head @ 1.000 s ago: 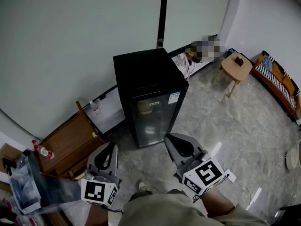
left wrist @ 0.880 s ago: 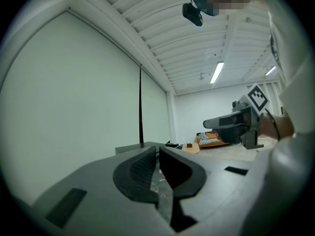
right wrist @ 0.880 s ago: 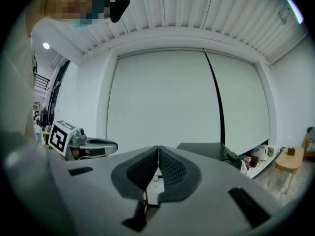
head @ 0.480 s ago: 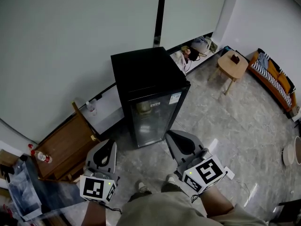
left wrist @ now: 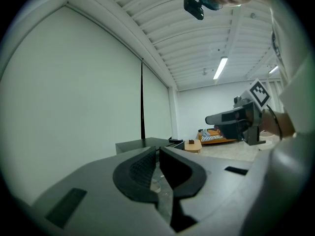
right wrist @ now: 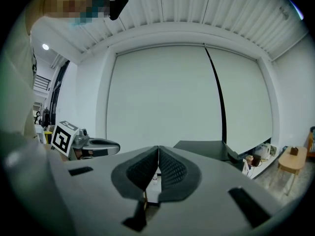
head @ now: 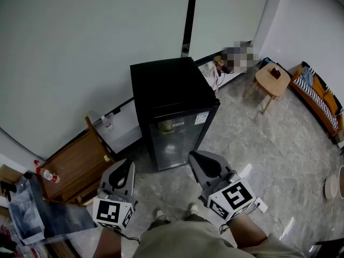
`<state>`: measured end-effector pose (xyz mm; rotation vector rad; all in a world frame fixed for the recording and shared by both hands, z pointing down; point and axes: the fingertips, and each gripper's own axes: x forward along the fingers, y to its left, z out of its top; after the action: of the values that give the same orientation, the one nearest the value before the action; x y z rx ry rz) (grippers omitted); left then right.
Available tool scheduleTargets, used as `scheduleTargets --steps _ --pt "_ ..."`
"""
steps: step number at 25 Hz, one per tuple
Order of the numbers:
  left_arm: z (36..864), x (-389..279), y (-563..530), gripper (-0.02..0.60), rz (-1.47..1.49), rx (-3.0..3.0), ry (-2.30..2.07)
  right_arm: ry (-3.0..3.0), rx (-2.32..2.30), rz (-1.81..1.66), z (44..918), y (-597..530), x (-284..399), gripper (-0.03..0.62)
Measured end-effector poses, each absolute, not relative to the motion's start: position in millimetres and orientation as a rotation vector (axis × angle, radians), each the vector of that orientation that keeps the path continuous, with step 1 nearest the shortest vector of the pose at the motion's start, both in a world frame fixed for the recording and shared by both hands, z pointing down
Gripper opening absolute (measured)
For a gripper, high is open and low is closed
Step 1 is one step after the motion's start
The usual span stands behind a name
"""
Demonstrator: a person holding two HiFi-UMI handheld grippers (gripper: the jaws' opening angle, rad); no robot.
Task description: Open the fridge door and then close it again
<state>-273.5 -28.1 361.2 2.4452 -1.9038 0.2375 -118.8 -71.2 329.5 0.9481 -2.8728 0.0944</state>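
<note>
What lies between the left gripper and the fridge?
In the head view, only bare grey floor separates the left gripper from the fridge.

**Gloss underfoot, matt up top**

Fridge (head: 172, 87) first: black casing, smooth with a dull sheen, and a glass door (head: 176, 136) throwing back reflections. The floor (head: 258, 144) is grey stone-look tile, polished, catching streaks of light. Left gripper (head: 127, 168) and right gripper (head: 196, 160) show matt grey plastic shells, and their pads (right wrist: 172, 170) are black and finely ribbed. Off left, a cabinet (head: 80, 165) in brown wood. Far right, a pale wooden stool (head: 271, 78) and a striped cloth sofa (head: 317, 93). The wall (head: 80, 47) is smooth and matt.
</note>
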Motion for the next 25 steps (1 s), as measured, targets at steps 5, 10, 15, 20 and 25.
scheduleTargets --steps 5,10,15,20,25 --pt "357.7 -266.7 -38.6 0.025 0.245 2.431 -1.939 -2.88 0.902 0.107 333.1 -81.6 -112.5 -0.003" --pt "358.8 -264.7 -47.5 0.025 0.261 2.437 -1.939 -2.88 0.873 0.128 340.9 -94.6 -110.0 -0.003" --pt "362.0 -270.2 -56.3 0.039 0.269 2.435 -1.945 -2.88 0.836 0.141 347.6 -104.5 -115.3 -0.003" --pt "358.3 -280.6 -70.8 0.103 0.218 2.449 -1.973 -2.879 0.815 0.15 352.6 -114.8 -121.3 -0.003" --pt "356.1 -296.0 -93.8 0.15 0.179 2.47 -1.946 -2.871 0.812 0.163 356.4 -126.3 -129.4 -0.003"
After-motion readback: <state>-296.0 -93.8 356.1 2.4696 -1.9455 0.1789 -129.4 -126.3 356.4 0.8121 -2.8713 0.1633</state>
